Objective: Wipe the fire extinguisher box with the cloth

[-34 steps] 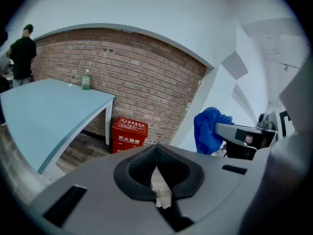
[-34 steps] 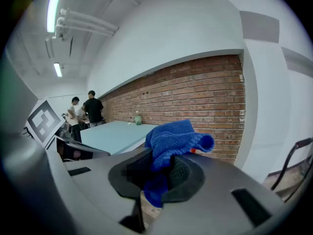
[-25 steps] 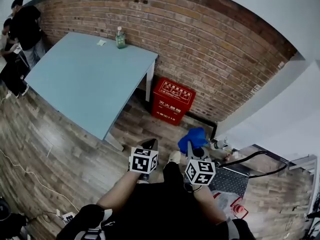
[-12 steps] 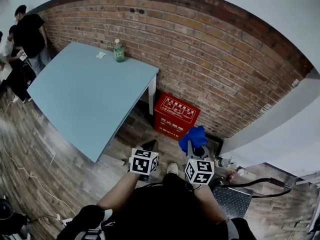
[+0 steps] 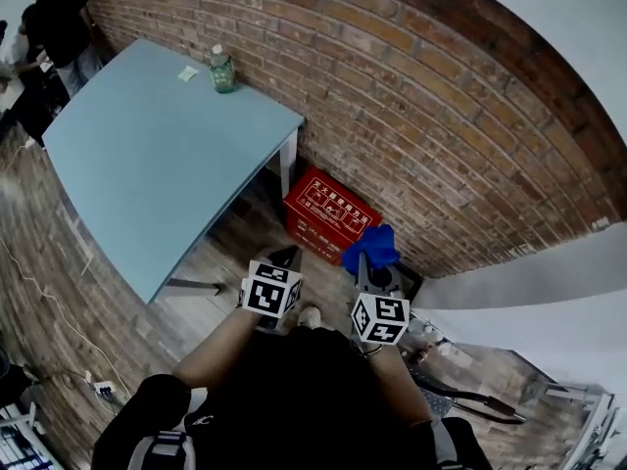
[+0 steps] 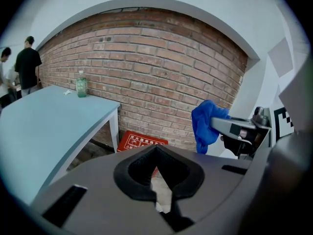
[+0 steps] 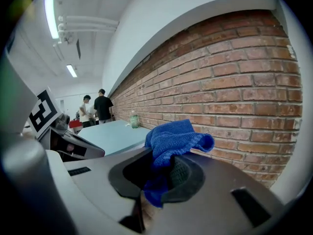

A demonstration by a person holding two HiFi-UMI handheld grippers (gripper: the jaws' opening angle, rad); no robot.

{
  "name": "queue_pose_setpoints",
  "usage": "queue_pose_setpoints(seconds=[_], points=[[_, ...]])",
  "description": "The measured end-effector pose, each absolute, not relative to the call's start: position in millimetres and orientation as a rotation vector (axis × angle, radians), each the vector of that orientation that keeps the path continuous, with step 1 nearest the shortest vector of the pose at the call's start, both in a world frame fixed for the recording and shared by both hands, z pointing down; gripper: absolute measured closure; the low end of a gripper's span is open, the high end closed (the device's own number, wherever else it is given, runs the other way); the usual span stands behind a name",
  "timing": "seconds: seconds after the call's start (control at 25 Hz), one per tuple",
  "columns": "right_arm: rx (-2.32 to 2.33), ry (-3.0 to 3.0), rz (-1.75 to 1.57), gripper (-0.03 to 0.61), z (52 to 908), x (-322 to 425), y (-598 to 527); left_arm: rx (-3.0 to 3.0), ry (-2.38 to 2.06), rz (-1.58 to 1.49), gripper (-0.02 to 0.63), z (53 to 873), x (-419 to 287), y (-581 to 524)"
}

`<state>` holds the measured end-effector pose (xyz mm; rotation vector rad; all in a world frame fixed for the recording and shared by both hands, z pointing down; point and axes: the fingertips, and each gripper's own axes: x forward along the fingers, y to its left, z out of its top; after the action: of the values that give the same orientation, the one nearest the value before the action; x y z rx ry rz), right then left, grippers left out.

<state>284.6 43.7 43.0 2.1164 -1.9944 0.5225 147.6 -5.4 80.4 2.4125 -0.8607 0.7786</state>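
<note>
The red fire extinguisher box (image 5: 327, 215) stands on the wooden floor against the brick wall, beside the table leg; it also shows past the left jaws (image 6: 142, 142). My right gripper (image 5: 369, 259) is shut on the blue cloth (image 5: 373, 247), which bunches above the jaws (image 7: 177, 138) and hangs in the air just right of the box. My left gripper (image 5: 285, 259) is shut with nothing in it, its tips meeting (image 6: 157, 168), and it hovers in front of the box. Both grippers are held off the box.
A light blue table (image 5: 147, 145) stands left of the box, with a green-capped bottle (image 5: 222, 70) at its wall edge. Two people (image 5: 54, 23) stand at the far left. The brick wall (image 5: 421, 116) runs behind; cables lie on the floor at lower left.
The view has closed in on the wall and the red box. Both grippers stay level in front of me, the right still shut on the blue cloth.
</note>
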Motion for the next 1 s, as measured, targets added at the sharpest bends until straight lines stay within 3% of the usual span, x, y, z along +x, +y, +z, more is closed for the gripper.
queue_pose_setpoints(seconds=[0.44, 1.0], points=[[1.881, -2.058, 0.512, 0.526, 140, 271, 11, 2.305, -0.856, 0.838, 0.609, 159, 162, -39], [2.020, -2.084, 0.507, 0.526, 369, 319, 8, 2.364, -0.795, 0.835, 0.609, 426, 201, -100]])
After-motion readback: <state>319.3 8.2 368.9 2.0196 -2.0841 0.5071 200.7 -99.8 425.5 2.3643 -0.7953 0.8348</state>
